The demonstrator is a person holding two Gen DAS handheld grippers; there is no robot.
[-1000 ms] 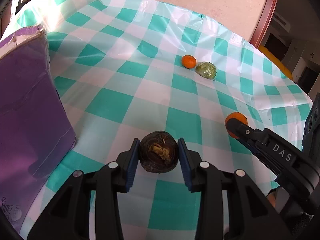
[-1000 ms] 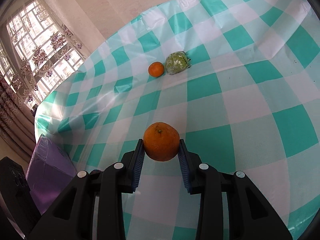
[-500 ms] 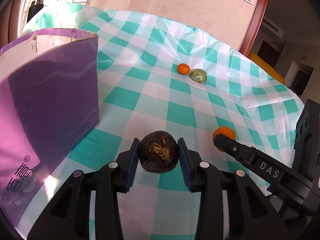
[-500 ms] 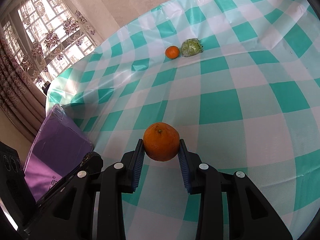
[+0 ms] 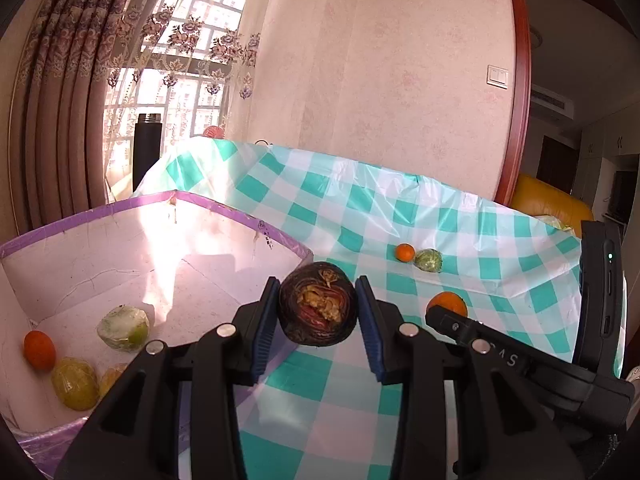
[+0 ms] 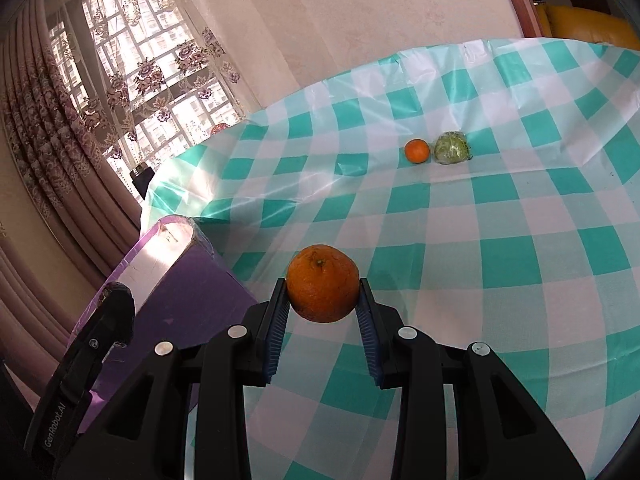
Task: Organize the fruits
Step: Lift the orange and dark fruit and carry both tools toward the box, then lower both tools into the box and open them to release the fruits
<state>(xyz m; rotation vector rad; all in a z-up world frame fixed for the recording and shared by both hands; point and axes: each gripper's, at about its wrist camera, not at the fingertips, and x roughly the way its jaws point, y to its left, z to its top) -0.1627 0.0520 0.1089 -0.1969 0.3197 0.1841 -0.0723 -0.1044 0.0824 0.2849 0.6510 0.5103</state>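
Dark fruit sits pinched between my left gripper's blue pads, held in the air just past the near corner of the purple box. Orange is clamped the same way in my right gripper, above the checked tablecloth, box just to its left. Neither gripper has any spare gap; pads press on the fruit both sides.

Box already holds a small orange fruit, a pale green one, a yellow one. Well apart on the cloth: a small tangerine touching a wrapped green fruit.

Against a second ago: both grippers have come up and swung toward the box. Left view then showed only its outer purple wall; now I see over the rim to the floor inside. Grips unchanged.

Hard to read: a fourth fruit in the box is mostly hidden behind my left gripper's finger. From the left view, the orange is half covered by the right gripper's finger. Dark fruit's kind I can't tell.
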